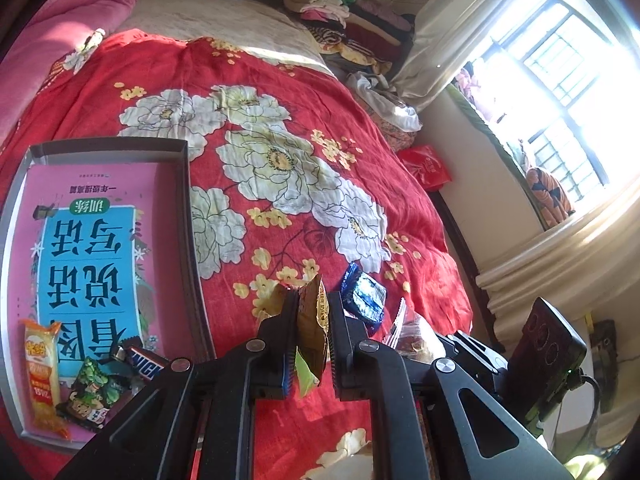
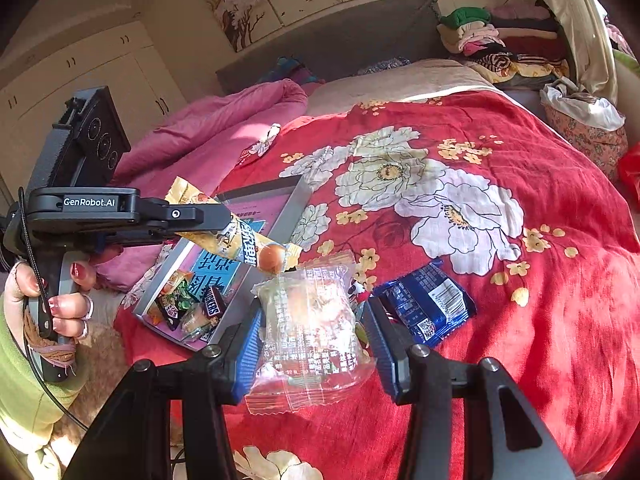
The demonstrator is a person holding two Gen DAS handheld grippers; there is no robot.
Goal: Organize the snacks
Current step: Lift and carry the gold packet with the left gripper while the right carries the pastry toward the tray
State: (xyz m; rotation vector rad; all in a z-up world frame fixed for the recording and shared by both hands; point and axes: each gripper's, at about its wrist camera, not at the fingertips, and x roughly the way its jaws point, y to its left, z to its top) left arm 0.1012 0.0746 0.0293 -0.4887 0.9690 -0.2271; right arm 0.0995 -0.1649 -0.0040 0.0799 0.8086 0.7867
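The right claw (image 2: pixel 312 336) grips a clear-wrapped pastry (image 2: pixel 308 332) across its width, lifted off the bed. The left claw (image 1: pixel 312 344) is clamped tight on a tan snack packet (image 1: pixel 310 332), probably bound for the tray (image 1: pixel 108 148) holding sorted snacks. A blue packet (image 2: pixel 428 304) lies loose on the red bedspread (image 2: pixel 520 320), unobstructed.
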